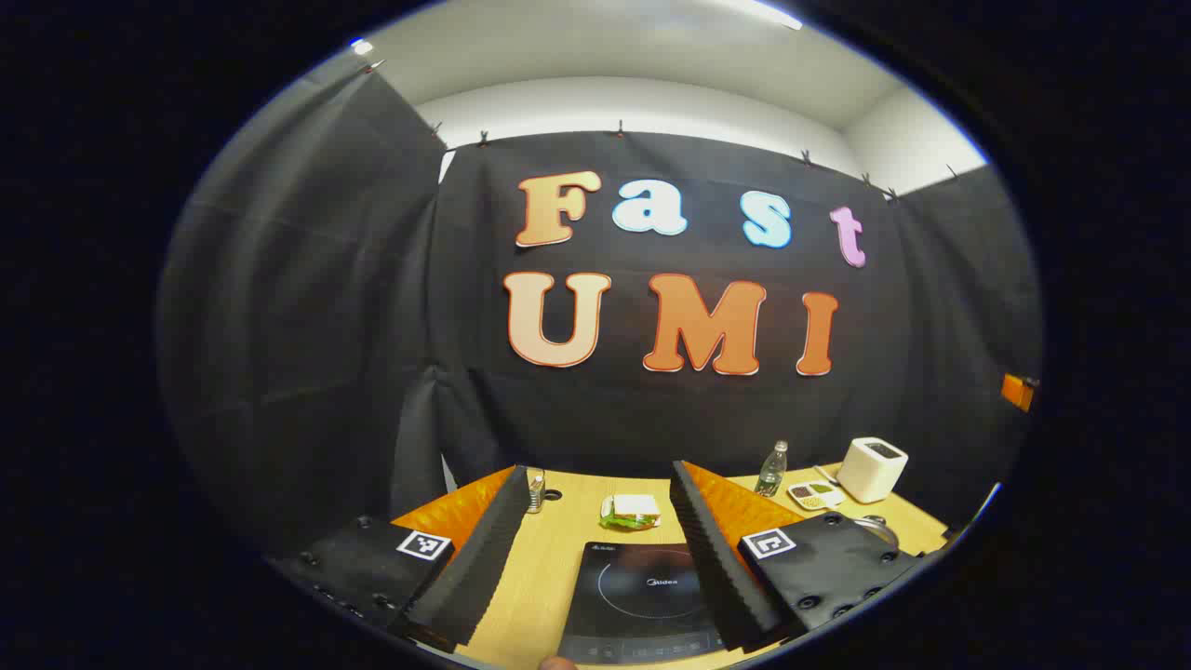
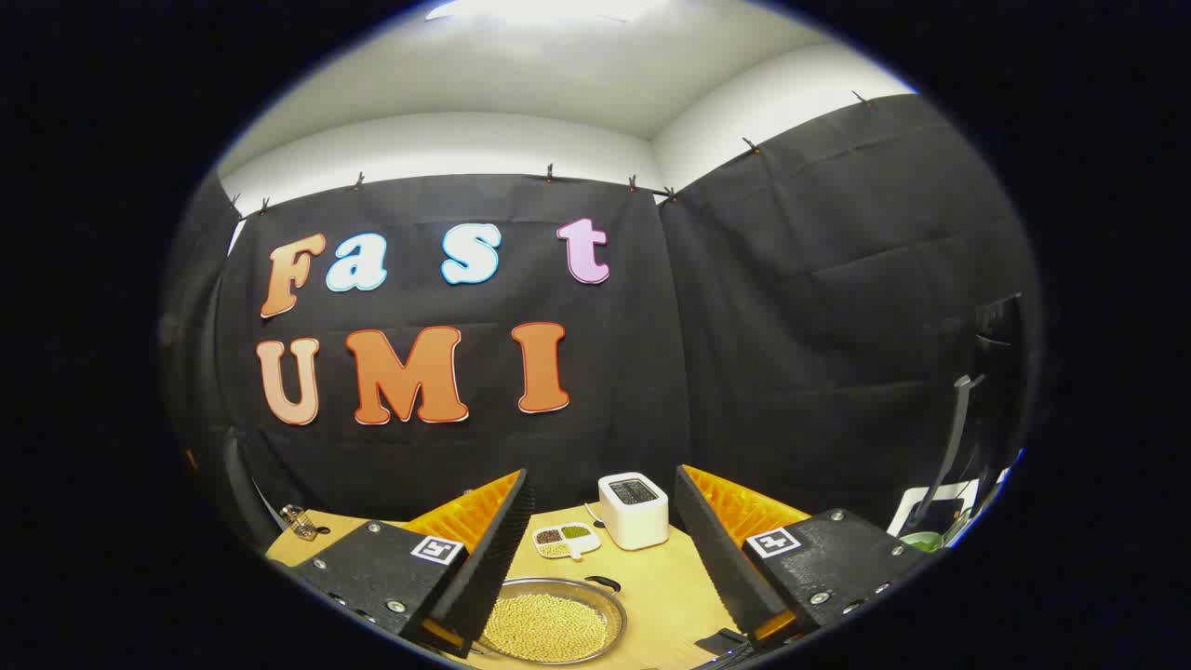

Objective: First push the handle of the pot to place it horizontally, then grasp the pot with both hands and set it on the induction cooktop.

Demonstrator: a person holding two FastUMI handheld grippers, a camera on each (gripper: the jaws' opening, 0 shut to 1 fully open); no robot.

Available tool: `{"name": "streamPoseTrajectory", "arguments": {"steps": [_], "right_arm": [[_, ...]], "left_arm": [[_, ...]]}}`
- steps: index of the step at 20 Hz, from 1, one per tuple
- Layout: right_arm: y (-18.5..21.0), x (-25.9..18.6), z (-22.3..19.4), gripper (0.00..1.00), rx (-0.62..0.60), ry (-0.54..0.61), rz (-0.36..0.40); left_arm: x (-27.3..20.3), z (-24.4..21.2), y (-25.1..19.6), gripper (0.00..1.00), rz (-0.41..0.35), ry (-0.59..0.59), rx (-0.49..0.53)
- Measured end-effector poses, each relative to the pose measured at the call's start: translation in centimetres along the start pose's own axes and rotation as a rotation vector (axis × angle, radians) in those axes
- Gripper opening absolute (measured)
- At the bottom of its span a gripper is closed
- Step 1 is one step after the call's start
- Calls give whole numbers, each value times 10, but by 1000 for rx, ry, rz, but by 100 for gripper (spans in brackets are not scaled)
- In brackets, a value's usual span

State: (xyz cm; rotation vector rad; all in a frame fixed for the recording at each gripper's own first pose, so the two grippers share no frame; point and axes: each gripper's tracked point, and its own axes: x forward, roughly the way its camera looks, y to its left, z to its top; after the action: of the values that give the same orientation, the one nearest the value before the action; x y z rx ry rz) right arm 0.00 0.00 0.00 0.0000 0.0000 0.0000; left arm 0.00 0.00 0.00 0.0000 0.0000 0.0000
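While both grippers gape, pot (image 2: 549, 622) sits clear of cooktop (image 1: 642, 596).

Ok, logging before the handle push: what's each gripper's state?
Left gripper: open, holding nothing, above the induction cooktop.
Right gripper: open, holding nothing, above the pot.

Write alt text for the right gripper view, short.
The right gripper is open above a wooden table, with a metal pot of yellow grains between its fingers. Behind the pot stand a white box-shaped appliance and a small divided dish.
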Motion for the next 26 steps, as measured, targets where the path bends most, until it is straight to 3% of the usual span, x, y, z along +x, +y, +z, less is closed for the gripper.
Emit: {"name": "streamPoseTrajectory", "arguments": {"steps": [1, 2, 3, 5, 6, 12, 19, 20, 21, 23, 26], "right_arm": [[-1, -3, 6, 95, -10, -8, 2], [-1, -5, 10, 100, -15, -12, 6], [-1, -6, 12, 95, -21, -11, 10], [-3, -6, 16, 100, -38, -6, 25], [-4, -7, 18, 95, -42, -5, 32], [-19, -10, 30, 95, -33, -1, 86], [-37, -12, 11, 91, -3, 50, 138], [-39, -14, 9, 94, -3, 56, 144], [-40, -13, 6, 84, -8, 60, 153], [-44, -13, 1, 78, -20, 75, 171], [-41, -13, -9, 52, -17, 101, 202]], "left_arm": [[-2, 9, 14, 98, 25, -14, -20], [-6, 17, 24, 96, 45, -28, -38], [-9, 23, 29, 97, 57, -36, -52], [-18, 33, 39, 97, 84, -47, -58], [-22, 38, 41, 97, 92, -51, -53], [-45, 65, 26, 98, 118, -103, -12], [-76, 69, 14, 98, 159, -94, 11], [-80, 72, 12, 97, 169, -101, 16], [-84, 75, 11, 97, 178, -108, 20], [-91, 78, 8, 98, 188, -120, 36], [-98, 84, 5, 98, 207, -125, 33]]}}
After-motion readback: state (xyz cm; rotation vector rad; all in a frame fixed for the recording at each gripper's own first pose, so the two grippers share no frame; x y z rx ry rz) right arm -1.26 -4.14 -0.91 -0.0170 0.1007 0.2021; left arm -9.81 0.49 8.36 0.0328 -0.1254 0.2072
